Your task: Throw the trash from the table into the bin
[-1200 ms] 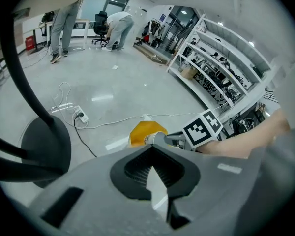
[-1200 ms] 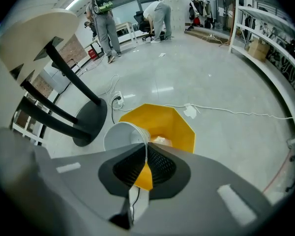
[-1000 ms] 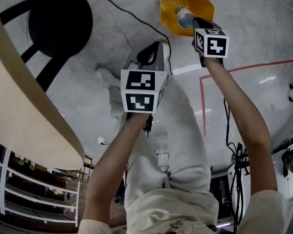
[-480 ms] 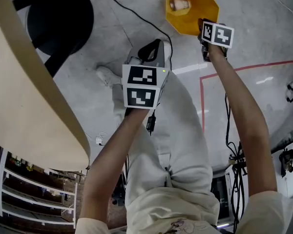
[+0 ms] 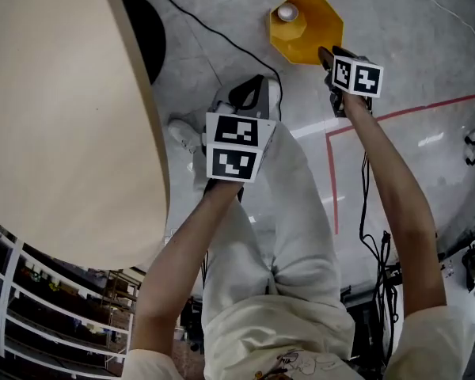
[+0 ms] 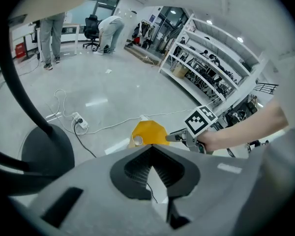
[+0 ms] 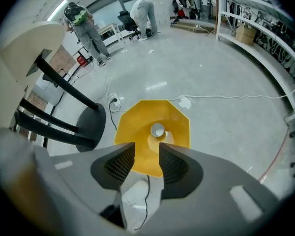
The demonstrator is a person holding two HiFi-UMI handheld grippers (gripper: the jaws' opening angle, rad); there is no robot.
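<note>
- White cup (image 7: 158,130), our piece of trash, sits inside the yellow bin (image 7: 130,127) on the floor (image 7: 211,82). Its round mouth faces up toward us, and nothing grips it.
- Right above it hangs our right gripper (image 7: 146,154). Its jaws have just been opening and now stand apart. Nothing is between them; only the bin's yellow wall shows through the gap.
- We judge the drop done for this piece, so the step in hand is getting clear of the bin. To do that well, we leave the jaws apart and lift straight up before swinging sideways. That way no jaw clips the rim of a bin that looks light enough to tip.
- Our left gripper (image 6: 150,149) is held closer to our body, over our own legs (image 5: 293,212) and well apart from the bin. Its jaws are closed tip to tip with nothing in them, and it should open before we reach for anything else.
- Near the bin a black cable (image 5: 214,30) runs across the floor, and a black round base (image 5: 146,42) sits partly under the desk's edge. We should mind our feet around both when we turn.
- At our left lies the desk (image 5: 63,117). Only part of its pale top shows, so we cannot tell what trash is left there. We would look across it first, then bring in the nearer gripper.
</note>
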